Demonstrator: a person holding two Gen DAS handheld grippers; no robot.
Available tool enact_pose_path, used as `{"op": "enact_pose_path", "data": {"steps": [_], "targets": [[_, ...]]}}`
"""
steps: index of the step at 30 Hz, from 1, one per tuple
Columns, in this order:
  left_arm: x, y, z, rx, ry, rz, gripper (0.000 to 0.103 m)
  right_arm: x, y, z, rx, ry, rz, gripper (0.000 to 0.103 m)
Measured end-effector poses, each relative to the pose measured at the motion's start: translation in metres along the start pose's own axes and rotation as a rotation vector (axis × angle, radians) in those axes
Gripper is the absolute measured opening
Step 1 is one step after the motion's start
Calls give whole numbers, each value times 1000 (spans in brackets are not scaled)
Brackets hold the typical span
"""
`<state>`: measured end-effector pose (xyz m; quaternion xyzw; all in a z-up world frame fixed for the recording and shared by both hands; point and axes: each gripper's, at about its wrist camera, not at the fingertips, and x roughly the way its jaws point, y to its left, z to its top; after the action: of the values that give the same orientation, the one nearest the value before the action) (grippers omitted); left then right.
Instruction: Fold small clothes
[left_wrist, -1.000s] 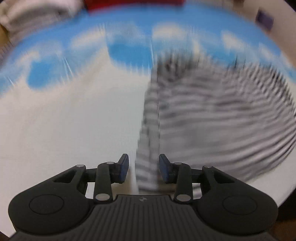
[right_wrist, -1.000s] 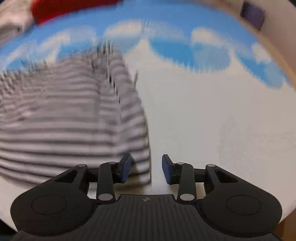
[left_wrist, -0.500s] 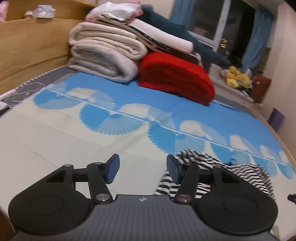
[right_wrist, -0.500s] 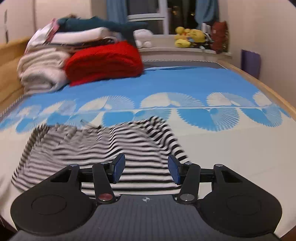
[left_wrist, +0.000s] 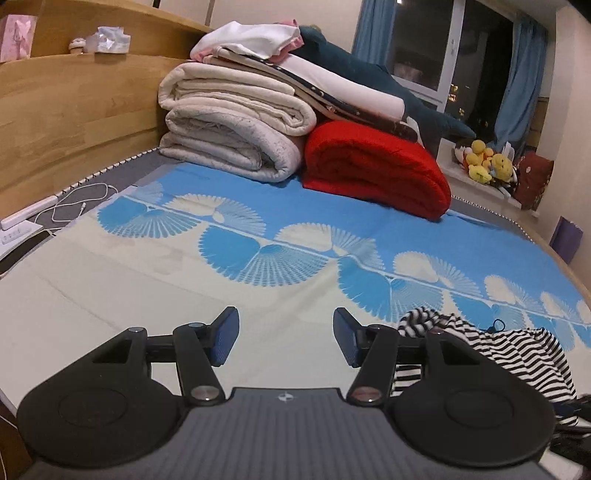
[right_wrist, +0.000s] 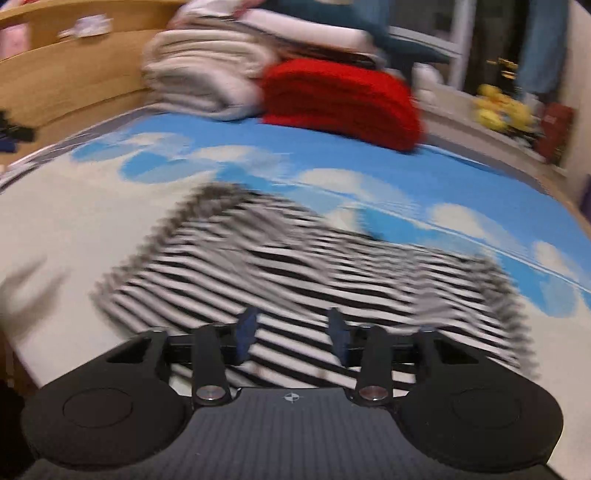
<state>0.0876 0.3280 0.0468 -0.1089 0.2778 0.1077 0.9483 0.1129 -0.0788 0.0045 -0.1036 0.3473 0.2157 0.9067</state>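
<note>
The left gripper hung with its jaws spread wide and nothing between them, above the pale part of the bedspread. The striped garment, black and white, lay flat on that bedspread to the gripper's right, partly hidden behind its right finger. In the right wrist view, which was smeared by motion blur, the same striped garment lay spread in front of the right gripper, whose jaws also stood apart and empty; whether the blue pads touched the cloth could not be told. The bedspread showed blue fan shapes toward the far side. There, against the wooden headboard, a stack of folded cream blankets sat beside a rolled red blanket, with white linen and a dark teal plush toy piled on top. No basket or bin appeared in either view; the nearest thing to a holder was the headboard shelf, bearing a tissue pack. Yellow soft toys sat on the window sill, and a white cable lay at the bed's left edge.
</note>
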Motion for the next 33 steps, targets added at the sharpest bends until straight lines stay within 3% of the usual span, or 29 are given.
{"op": "enact_pose_path", "data": {"steps": [1, 6, 10, 14, 16, 20, 21, 22, 25, 33], "targets": [[1, 6, -1, -10, 3, 2, 62, 6, 17, 4, -15, 7, 30, 23], [-2, 34, 0, -88, 4, 15, 62, 41, 99, 25, -113, 14, 135, 24], [-2, 47, 1, -130, 11, 11, 62, 74, 157, 29, -295, 63, 175, 33], [3, 53, 3, -147, 23, 5, 62, 99, 187, 21, -414, 147, 195, 41], [5, 53, 3, -142, 28, 3, 62, 112, 193, 15, -465, 193, 168, 42], [8, 49, 2, -120, 32, -1, 62, 114, 196, 14, -507, 162, 177, 41], [8, 49, 1, -122, 31, -3, 62, 114, 195, 14, -520, 160, 177, 37], [9, 50, 1, -128, 31, -5, 62, 114, 194, 14, -533, 159, 173, 20], [11, 51, 0, -153, 34, -8, 62, 117, 187, 18, -525, 167, 176, 8], [12, 44, 0, -158, 26, -11, 62, 95, 186, 37, -469, 77, 220, 6]]}}
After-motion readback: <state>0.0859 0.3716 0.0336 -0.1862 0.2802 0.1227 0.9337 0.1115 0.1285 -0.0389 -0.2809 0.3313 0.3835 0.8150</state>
